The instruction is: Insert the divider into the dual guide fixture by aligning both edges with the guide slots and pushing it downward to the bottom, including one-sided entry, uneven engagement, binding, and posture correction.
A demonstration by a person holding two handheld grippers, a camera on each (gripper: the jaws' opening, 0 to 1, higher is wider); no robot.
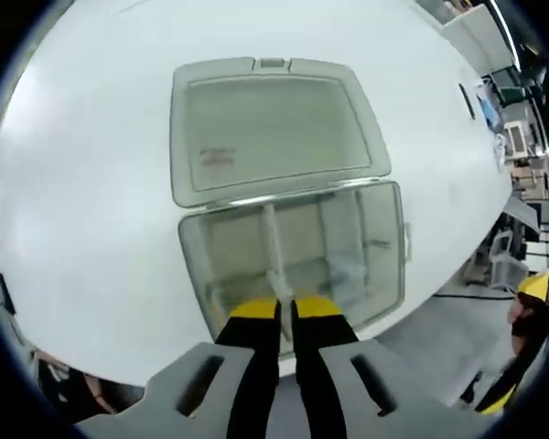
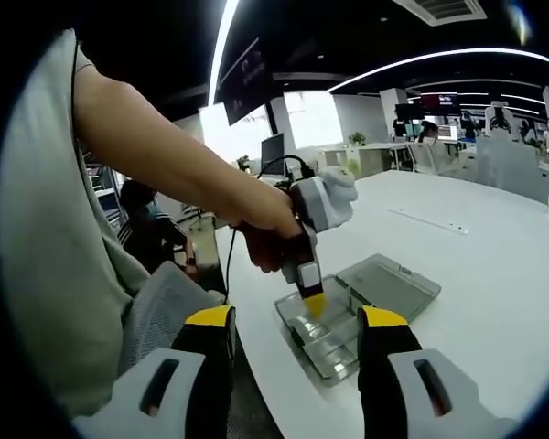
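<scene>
Fixture: clear compartment box (image 1: 293, 251) on the white bench (image 1: 82, 210), hinged lid (image 1: 270, 128) laid open behind it
Left tool (image 1: 285, 309): jaws nearly together, pinching the top edge of the clear divider (image 1: 273, 242), which stands in the box
Right tool (image 2: 293, 334): jaws wide, holding nothing, held well back from the box
Step in hand: seating the divider in its guide slots
Next move: likely check both edges engage evenly, then press straight down; slot engagement too faint to judge
</scene>
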